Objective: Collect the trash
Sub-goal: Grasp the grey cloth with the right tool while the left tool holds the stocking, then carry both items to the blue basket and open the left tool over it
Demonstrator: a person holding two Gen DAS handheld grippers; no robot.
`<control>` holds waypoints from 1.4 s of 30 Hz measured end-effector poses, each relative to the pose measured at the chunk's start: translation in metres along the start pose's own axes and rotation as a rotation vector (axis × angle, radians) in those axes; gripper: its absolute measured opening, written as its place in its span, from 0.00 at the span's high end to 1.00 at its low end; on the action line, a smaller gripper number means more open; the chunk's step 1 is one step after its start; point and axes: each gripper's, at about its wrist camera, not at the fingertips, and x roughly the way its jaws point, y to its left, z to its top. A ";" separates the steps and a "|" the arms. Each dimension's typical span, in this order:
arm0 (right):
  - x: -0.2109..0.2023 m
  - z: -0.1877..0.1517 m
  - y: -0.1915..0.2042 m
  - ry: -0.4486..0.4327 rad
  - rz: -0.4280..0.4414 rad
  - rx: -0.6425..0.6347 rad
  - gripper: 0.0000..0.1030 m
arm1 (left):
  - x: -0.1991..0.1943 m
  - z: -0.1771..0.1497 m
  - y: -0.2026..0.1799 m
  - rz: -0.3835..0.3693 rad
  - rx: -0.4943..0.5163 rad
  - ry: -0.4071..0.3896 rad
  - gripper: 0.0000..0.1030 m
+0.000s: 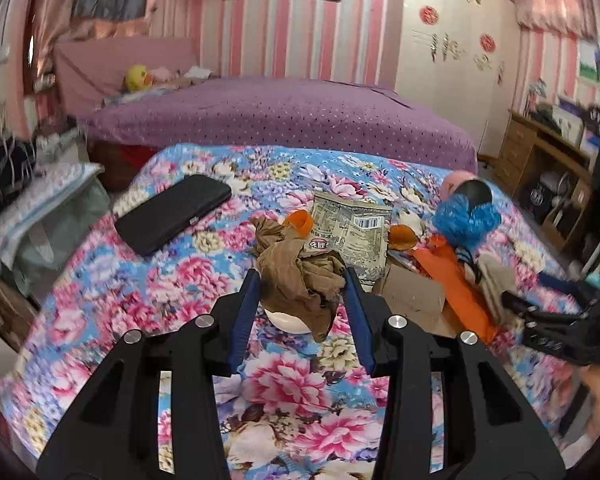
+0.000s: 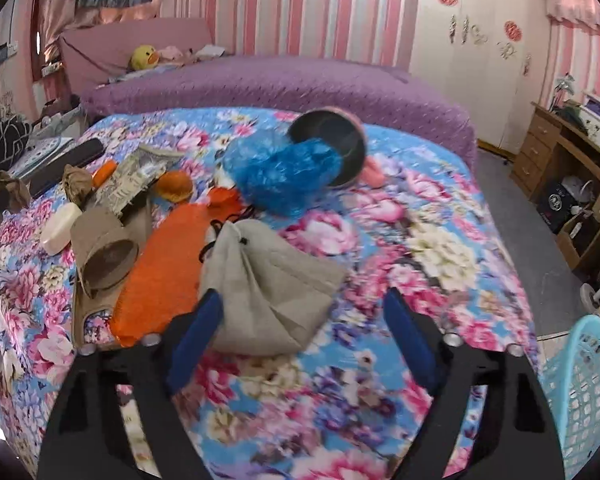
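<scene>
flowers in pink and white cover the blue bedspread (image 1: 284, 384) right under me. my left gripper (image 1: 302, 280) is squeezed in on a crumpled brown rag (image 1: 300, 276); its blue pads (image 1: 247, 312) press both sides of the rag, so i have hold of it. under the rag, at six o'clock from it, sits a small white bowl-like thing (image 1: 288, 322). at twelve o'clock from the rag lies a printed wrapper (image 1: 352, 232), and at ten o'clock a black flat case (image 1: 172, 212).

my right gripper (image 2: 300, 304) is spread wide and has nothing in it. a grey cloth bag (image 2: 268, 292) lies between my right fingers (image 2: 196, 340), up against the left one, but the right one is well apart from it. an orange net bag (image 2: 160, 272) lies at nine o'clock from the grey one, touching it. a blue plastic bag (image 2: 284, 176) spills from a dark pot (image 2: 328, 140) at twelve o'clock. a light blue basket (image 2: 580, 392) stands off the bed at four o'clock.
</scene>
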 end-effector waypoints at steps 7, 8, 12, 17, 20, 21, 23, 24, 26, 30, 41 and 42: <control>0.005 -0.002 0.010 0.019 0.090 -0.020 0.66 | 0.004 -0.002 -0.010 0.005 0.011 0.007 0.60; 0.002 -0.002 0.010 0.004 0.086 -0.023 0.70 | 0.003 -0.002 -0.012 -0.001 0.011 0.002 0.60; -0.016 -0.004 -0.001 -0.055 0.047 -0.032 0.74 | 0.000 -0.002 -0.019 -0.010 0.017 -0.009 0.60; -0.041 -0.010 -0.030 -0.104 0.007 0.005 0.74 | -0.001 -0.002 -0.023 -0.009 0.011 -0.014 0.60; -0.050 -0.017 -0.049 -0.108 -0.016 0.025 0.74 | -0.002 -0.002 -0.027 -0.015 0.001 -0.015 0.60; -0.052 -0.019 -0.054 -0.107 -0.021 0.029 0.74 | -0.002 -0.002 -0.028 -0.017 0.001 -0.016 0.60; -0.056 -0.023 -0.062 -0.107 -0.036 0.030 0.74 | -0.005 -0.002 -0.034 -0.015 0.009 -0.025 0.60; -0.058 -0.025 -0.066 -0.108 -0.042 0.029 0.74 | -0.006 -0.002 -0.036 -0.012 0.016 -0.030 0.60; -0.062 -0.029 -0.073 -0.110 -0.050 0.025 0.74 | -0.008 -0.003 -0.043 -0.015 0.028 -0.038 0.60; -0.067 -0.034 -0.082 -0.112 -0.060 0.014 0.74 | -0.010 -0.004 -0.056 -0.029 0.037 -0.045 0.60; -0.082 -0.040 -0.109 -0.151 -0.069 0.037 0.74 | -0.009 -0.008 -0.095 -0.054 0.039 -0.058 0.60; -0.084 -0.040 -0.112 -0.156 -0.069 0.043 0.74 | -0.010 -0.009 -0.100 -0.055 0.043 -0.060 0.60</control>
